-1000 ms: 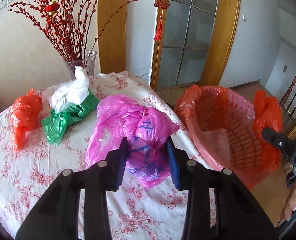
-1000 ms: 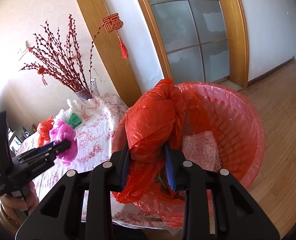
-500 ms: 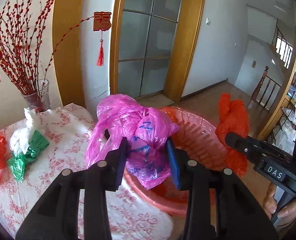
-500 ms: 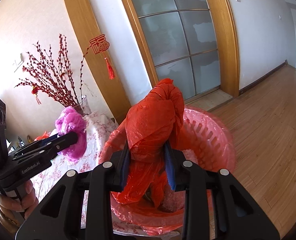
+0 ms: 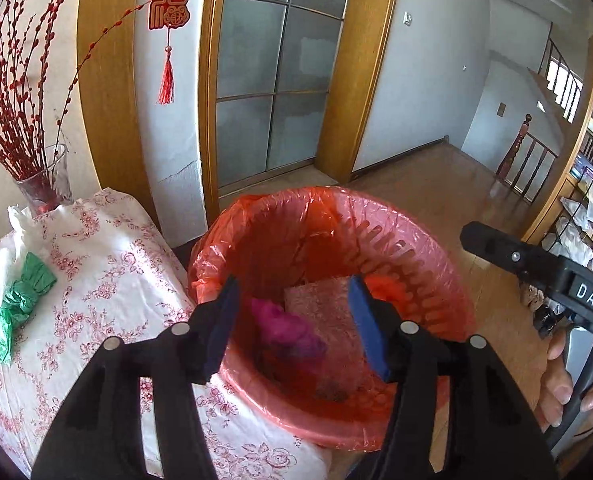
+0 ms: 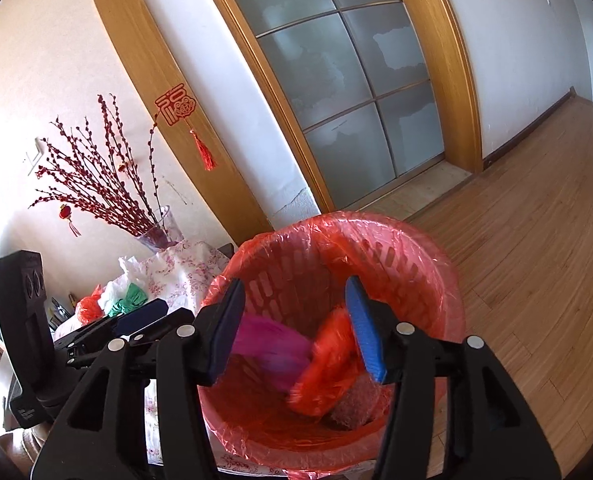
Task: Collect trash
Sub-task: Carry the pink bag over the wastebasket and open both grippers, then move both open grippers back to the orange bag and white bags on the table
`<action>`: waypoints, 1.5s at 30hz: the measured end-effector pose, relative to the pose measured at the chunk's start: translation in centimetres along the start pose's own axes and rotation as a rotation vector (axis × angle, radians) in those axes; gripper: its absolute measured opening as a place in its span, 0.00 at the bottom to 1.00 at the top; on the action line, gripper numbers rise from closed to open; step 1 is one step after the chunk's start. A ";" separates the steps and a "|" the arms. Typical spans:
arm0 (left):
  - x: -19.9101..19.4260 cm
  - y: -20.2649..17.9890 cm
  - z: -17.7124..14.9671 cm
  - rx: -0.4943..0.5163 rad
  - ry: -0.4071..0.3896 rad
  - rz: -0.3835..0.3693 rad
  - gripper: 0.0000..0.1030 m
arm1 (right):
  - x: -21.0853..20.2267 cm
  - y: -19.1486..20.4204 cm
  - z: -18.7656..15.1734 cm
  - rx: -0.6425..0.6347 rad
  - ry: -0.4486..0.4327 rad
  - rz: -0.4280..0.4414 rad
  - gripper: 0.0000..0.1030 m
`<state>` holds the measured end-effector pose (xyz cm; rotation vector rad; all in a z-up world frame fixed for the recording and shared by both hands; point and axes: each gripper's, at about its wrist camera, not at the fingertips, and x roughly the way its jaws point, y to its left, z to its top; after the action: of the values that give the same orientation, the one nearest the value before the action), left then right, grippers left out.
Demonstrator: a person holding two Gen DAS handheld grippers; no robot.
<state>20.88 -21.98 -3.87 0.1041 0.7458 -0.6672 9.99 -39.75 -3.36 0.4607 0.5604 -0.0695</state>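
Observation:
A pink basket lined with a red bag (image 5: 428, 264) (image 6: 424, 264) stands beside the table. My left gripper (image 5: 292, 320) is open and empty above it. A pink bag (image 5: 288, 328) lies inside the basket; it also shows, blurred, in the right wrist view (image 6: 268, 344). My right gripper (image 6: 296, 324) is open and empty over the basket, and a blurred red bag (image 6: 328, 364) is in the basket below it. On the table lie a green bag (image 5: 16, 304), a white bag (image 5: 0, 256) and a red bag (image 6: 88, 306).
The table with a floral cloth (image 5: 108, 280) is left of the basket. A glass vase of red branches (image 5: 44, 184) stands at its far edge. A pink bubble-wrap piece (image 5: 328, 320) lies in the basket. Wooden floor (image 6: 536, 240) lies to the right.
Both grippers opened and let go of their bags. The pink bag and the red bag dropped into the basket. The left gripper swung right, over the basket.

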 end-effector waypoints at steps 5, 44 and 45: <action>-1.1 2.3 -0.8 -0.033 -0.026 0.085 0.60 | -0.4 0.4 -0.5 -0.042 -0.008 -0.045 0.61; -19.1 31.1 -10.6 -0.377 -0.162 0.644 0.73 | 20.5 31.6 -4.5 -0.499 0.254 0.165 0.45; -19.0 31.2 -10.6 -0.378 -0.161 0.641 0.73 | 20.8 31.5 -4.6 -0.501 0.272 0.167 0.45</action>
<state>22.97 16.02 -3.58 -0.0581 0.6230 0.0796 31.24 -8.19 -5.14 0.0249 0.7763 0.2924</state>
